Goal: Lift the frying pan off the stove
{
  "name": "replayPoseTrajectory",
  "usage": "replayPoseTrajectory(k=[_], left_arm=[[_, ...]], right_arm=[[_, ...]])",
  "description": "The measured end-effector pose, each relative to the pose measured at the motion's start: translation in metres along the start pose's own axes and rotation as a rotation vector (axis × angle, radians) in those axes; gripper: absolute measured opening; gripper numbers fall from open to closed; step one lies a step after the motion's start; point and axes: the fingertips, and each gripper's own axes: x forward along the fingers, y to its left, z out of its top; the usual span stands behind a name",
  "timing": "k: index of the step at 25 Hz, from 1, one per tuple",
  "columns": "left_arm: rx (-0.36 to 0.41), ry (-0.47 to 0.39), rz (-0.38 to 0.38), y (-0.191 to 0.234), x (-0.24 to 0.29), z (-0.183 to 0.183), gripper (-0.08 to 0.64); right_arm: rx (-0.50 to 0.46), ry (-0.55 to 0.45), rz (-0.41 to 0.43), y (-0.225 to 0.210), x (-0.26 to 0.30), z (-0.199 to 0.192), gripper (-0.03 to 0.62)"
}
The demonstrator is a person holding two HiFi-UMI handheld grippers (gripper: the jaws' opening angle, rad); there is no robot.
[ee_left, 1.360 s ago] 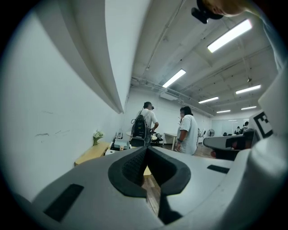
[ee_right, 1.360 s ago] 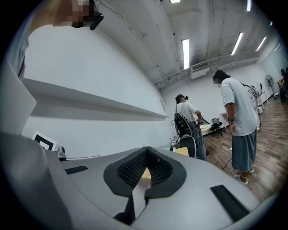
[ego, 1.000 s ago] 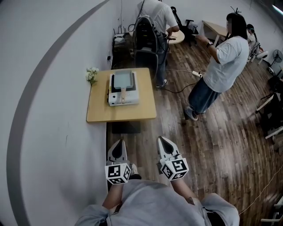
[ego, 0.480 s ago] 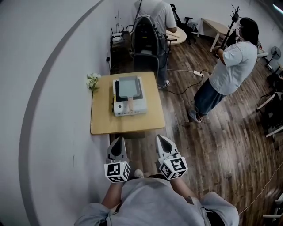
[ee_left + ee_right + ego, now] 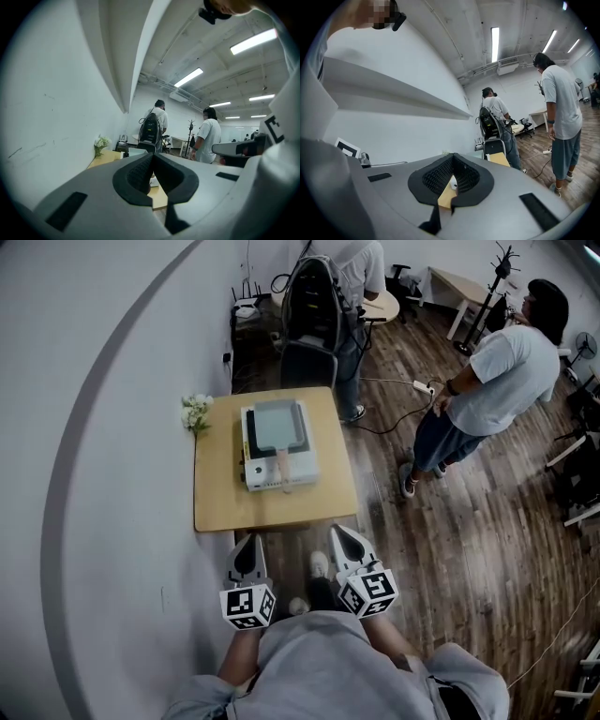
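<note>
A square grey frying pan (image 5: 275, 423) with a wooden handle (image 5: 282, 463) sits on a white portable stove (image 5: 281, 474), which stands on a small wooden table (image 5: 220, 484). Both grippers hang short of the table's near edge, apart from the pan. My left gripper (image 5: 247, 546) is shut and empty; in the left gripper view its jaws (image 5: 153, 158) meet, with the table (image 5: 107, 157) beyond them. My right gripper (image 5: 343, 540) is also shut and empty; in the right gripper view (image 5: 452, 160) a strip of table (image 5: 445, 198) and stove (image 5: 453, 182) shows through the gap below the tips.
White flowers (image 5: 196, 412) stand at the table's far left corner by the wall. A person with a black backpack (image 5: 314, 296) stands behind the table next to a chair (image 5: 307, 364). Another person (image 5: 492, 381) stands at the right on the wooden floor, near a cable (image 5: 394, 404).
The table, stove and pan have come nearer to both grippers as I step forward. The person at the right has shifted and turned. Both grippers stay shut.
</note>
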Motion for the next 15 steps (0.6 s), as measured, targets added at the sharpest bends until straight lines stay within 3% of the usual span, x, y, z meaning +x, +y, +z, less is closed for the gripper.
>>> replayPoseTrajectory(k=[5, 9, 13, 15], left_arm=[[0.007, 0.007, 0.016, -0.012, 0.038, 0.004, 0.002], [0.0, 0.007, 0.022, 0.007, 0.056, 0.009, 0.002], [0.002, 0.006, 0.043, -0.015, 0.07, 0.022, 0.002], [0.001, 0.009, 0.04, 0.005, 0.094, 0.025, 0.002]], right_arm=[[0.014, 0.01, 0.022, -0.034, 0.022, 0.008, -0.002], [0.011, 0.018, 0.035, -0.033, 0.051, 0.009, -0.002], [0.017, 0.022, 0.072, -0.052, 0.054, 0.029, -0.002], [0.023, 0.027, 0.08, -0.053, 0.087, 0.027, -0.002]])
